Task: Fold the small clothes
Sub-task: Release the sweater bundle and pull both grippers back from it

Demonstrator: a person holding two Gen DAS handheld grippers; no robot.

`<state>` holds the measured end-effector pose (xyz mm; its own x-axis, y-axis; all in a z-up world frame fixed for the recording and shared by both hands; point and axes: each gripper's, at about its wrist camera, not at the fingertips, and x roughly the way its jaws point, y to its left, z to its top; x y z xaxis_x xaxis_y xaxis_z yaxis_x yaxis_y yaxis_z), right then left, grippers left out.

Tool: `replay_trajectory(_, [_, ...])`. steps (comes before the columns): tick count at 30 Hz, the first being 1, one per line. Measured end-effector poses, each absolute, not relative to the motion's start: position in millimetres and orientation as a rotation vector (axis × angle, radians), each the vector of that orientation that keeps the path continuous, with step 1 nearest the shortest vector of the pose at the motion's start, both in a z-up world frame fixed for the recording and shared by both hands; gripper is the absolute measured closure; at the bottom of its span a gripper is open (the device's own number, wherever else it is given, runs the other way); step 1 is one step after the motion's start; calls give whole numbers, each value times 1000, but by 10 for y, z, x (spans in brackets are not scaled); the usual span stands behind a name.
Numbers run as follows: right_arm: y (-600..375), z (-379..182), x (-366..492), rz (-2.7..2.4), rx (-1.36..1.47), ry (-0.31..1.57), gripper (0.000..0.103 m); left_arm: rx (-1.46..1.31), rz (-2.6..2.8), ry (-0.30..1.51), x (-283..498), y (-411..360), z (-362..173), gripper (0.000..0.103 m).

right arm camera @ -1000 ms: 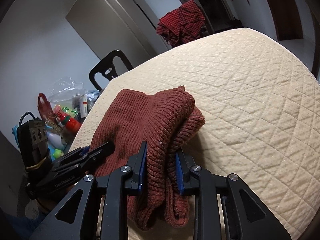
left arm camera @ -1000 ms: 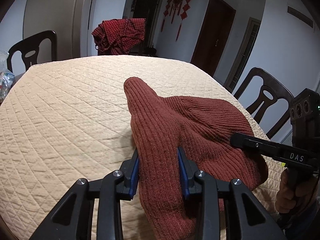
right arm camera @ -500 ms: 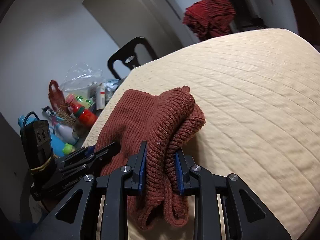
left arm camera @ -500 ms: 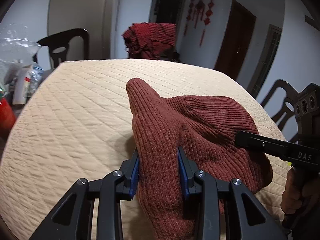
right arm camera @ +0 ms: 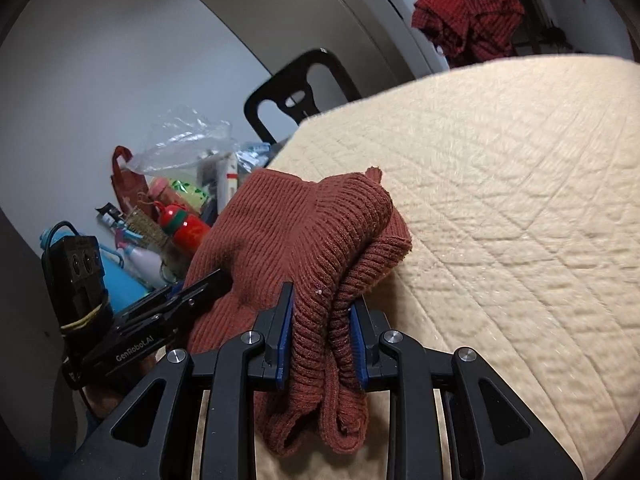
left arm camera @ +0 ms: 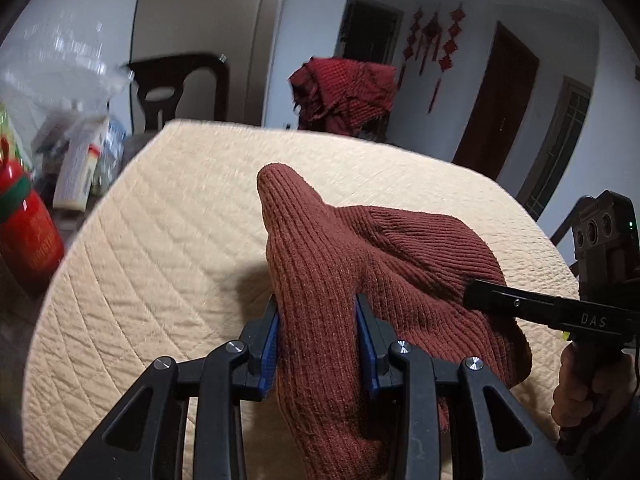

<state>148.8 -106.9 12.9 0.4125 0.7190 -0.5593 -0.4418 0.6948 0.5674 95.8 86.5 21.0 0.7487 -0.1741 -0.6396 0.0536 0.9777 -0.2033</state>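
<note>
Knit beanie (left arm camera: 360, 264), rust-red ribbed: soft, light, limp; left gripper (left arm camera: 318, 340) and right gripper (right arm camera: 320, 336) each clamped on bunched edge folds.

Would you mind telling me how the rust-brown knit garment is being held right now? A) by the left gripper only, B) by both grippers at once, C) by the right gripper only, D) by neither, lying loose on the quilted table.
B: the left gripper and the right gripper each have their blue-padded jaws closed on a bunch of the knit garment above the quilted table.
</note>
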Motion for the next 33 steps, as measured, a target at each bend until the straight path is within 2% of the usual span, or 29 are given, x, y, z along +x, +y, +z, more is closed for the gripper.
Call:
replay_trajectory(3, [-1043,-36,1570,712,340,925,76,-207,-102,759,1006,960,-23,62])
replay_trajectory(4, [-1070,-58,1571,715,356,929,72,-234,-108,756,984,1000,-48,61])
replay_trajectory(7, [-1119,-2,1538,694,343,930,71,-241,-99,733,895,1031,21,60])
replay_trajectory(13, [-1058,378,1379,651,205,794,72,-198,-74,654,737,985,279,60])
replay_trajectory(16, [-910,416,1437,647,140,781,76,-169,-84,646,816,900,331,60])
replay_trajectory(19, [-798,238,1593,635,106,844,80,-168,-113,698,983,847,193,60])
replay_trajectory(23, [-816,104,1698,626,105,890,80,-147,-94,719,1103,822,94,61])
replay_trajectory(33, [-908,380,1006,708,-2,787,80,-146,-63,678,474,767,254,63])
